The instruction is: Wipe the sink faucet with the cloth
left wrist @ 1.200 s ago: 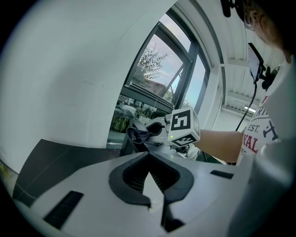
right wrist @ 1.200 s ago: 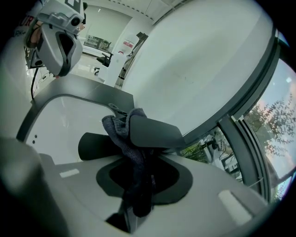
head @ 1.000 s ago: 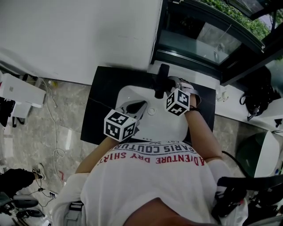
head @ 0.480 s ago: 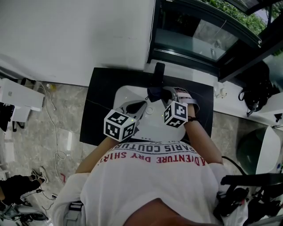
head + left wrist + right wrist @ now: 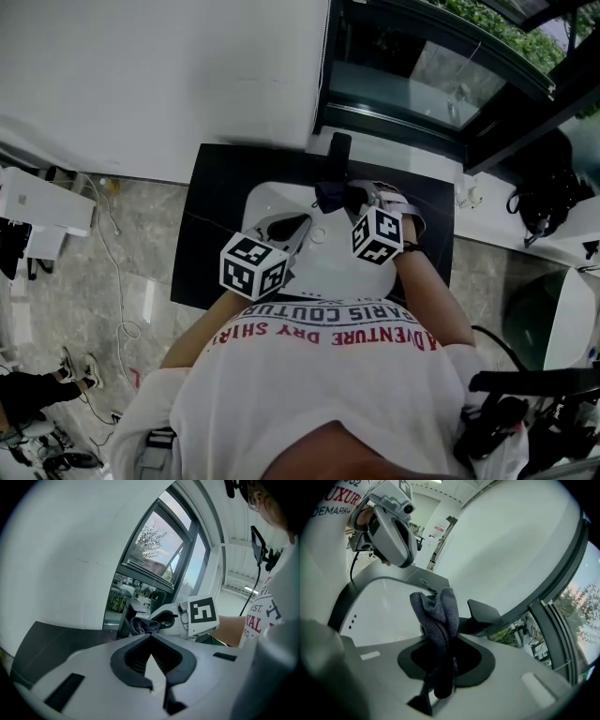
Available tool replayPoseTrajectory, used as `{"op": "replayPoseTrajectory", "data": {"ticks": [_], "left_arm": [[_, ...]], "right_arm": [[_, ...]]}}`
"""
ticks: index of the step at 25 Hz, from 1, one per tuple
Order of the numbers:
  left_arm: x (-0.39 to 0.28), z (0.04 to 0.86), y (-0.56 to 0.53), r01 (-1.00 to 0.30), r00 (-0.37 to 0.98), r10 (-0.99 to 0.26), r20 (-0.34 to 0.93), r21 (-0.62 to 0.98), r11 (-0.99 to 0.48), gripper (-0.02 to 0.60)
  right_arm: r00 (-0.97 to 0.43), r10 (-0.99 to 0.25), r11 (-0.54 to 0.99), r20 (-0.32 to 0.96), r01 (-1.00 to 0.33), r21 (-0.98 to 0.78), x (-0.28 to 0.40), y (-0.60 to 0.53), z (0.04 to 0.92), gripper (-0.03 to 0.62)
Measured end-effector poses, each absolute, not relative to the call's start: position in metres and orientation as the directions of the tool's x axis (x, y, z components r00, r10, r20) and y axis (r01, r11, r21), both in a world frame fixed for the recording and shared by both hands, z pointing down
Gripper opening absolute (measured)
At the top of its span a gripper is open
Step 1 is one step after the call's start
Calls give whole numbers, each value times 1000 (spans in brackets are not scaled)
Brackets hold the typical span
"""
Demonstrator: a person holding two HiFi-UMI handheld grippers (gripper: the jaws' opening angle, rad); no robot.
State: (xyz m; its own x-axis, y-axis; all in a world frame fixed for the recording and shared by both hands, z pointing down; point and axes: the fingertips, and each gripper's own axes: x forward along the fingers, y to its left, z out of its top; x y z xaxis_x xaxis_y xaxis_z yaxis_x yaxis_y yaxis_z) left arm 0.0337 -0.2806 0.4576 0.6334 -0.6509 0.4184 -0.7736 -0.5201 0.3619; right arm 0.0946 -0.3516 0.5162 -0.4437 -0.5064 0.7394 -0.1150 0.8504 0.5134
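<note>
Over the white sink basin (image 5: 272, 202), the right gripper (image 5: 449, 639) pinches a dark grey knitted cloth (image 5: 436, 611), seemingly touching the black faucet (image 5: 483, 612). The left gripper (image 5: 150, 637) is closed and empty. Rubbing friction could tug the cloth free.

Left tongs (image 5: 151, 636) pressed together, empty, right tongs (image 5: 155, 620) gripping cloth (image 5: 139, 626) beside faucet (image 5: 125, 617)

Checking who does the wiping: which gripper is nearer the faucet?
Right. The right gripper, shut on the cloth, is right beside the faucet; the left gripper sits over the sink's near-left side.
</note>
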Motion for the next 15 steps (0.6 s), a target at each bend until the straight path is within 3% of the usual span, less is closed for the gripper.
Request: {"op": "replayPoseTrajectory", "data": {"ticks": [15], "left_arm": [[28, 462, -284, -781, 624, -653, 429, 366, -506, 2]], "right_arm": [[-395, -547, 835, 738, -199, 513, 94, -413, 512, 78]]}}
